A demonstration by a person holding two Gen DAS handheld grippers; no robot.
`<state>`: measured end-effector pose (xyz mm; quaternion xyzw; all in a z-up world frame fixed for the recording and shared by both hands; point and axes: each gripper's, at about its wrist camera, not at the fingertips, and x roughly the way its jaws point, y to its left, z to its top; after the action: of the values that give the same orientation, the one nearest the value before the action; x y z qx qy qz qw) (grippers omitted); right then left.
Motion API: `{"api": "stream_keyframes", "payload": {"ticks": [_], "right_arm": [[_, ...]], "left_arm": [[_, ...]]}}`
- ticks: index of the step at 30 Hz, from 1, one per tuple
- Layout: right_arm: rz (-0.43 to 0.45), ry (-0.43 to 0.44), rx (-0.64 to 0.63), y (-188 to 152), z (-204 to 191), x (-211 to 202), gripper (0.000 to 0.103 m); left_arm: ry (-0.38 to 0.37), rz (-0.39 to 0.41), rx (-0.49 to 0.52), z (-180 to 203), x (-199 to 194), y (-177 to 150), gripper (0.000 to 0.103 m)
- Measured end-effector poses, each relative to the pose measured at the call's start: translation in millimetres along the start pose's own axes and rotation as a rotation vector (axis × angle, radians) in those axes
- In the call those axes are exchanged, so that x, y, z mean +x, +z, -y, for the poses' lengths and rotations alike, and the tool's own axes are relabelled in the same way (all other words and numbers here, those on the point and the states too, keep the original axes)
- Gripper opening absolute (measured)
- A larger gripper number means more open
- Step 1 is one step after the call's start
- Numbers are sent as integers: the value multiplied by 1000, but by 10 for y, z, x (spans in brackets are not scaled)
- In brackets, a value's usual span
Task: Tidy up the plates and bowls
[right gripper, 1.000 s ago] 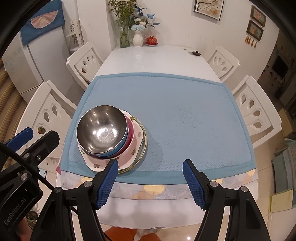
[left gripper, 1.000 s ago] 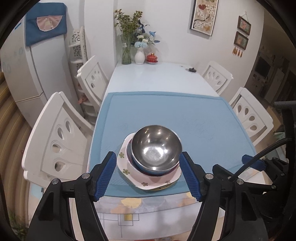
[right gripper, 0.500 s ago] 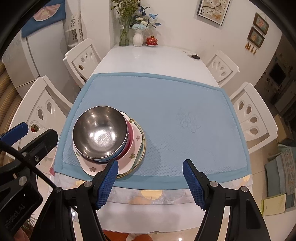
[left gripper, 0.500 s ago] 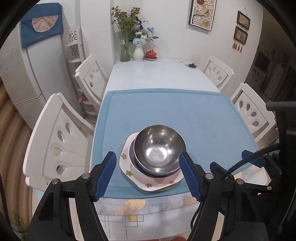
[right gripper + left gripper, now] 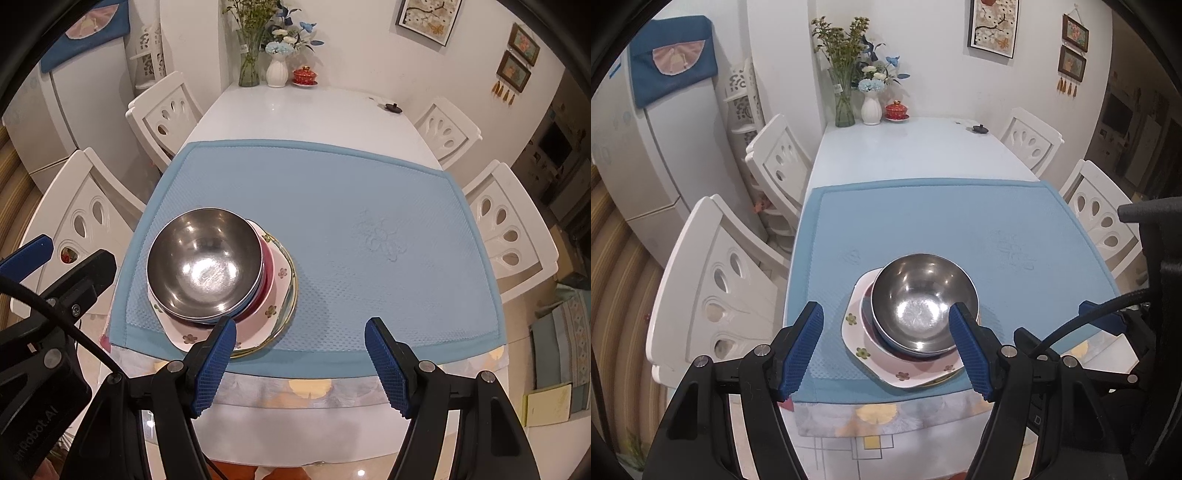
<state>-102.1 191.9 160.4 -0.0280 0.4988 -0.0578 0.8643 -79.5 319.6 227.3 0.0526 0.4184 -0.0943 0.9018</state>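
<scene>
A steel bowl (image 5: 923, 306) (image 5: 205, 264) sits on top of a stack: a blue bowl, a pink bowl (image 5: 269, 284), a white flowered plate (image 5: 905, 373) (image 5: 273, 310) and a green-rimmed plate (image 5: 291, 299) beneath. The stack stands on the blue mat (image 5: 923, 221) (image 5: 351, 229) near its front left corner. My left gripper (image 5: 886, 349) is open and empty, raised in front of the stack. My right gripper (image 5: 301, 363) is open and empty, over the mat's front edge, right of the stack.
White chairs (image 5: 713, 288) (image 5: 509, 229) stand along both sides of the table. Vases with flowers (image 5: 870, 107) and a red lidded cup (image 5: 897, 110) stand at the far end. A fridge (image 5: 646, 147) is on the left.
Both grippers have drawn back and up from the stack, staying open. The stack has not moved.
</scene>
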Motion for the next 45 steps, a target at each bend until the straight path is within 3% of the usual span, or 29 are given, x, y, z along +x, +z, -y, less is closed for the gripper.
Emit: {"api": "stream_keyframes", "payload": {"ticks": [4, 10, 14, 45], "right_arm": [[-5, -2, 5, 0, -14, 12, 70], [-11, -13, 16, -3, -3, 39, 70], [-17, -19, 20, -8, -5, 62, 70], [-46, -22, 53, 40, 14, 216, 70]], "left_arm": [[0, 10, -6, -24, 6, 3, 69], [114, 81, 46, 24, -6, -7, 70], [136, 90, 82, 77, 2, 11, 71], [60, 25, 82, 106, 203, 79, 71]]}}
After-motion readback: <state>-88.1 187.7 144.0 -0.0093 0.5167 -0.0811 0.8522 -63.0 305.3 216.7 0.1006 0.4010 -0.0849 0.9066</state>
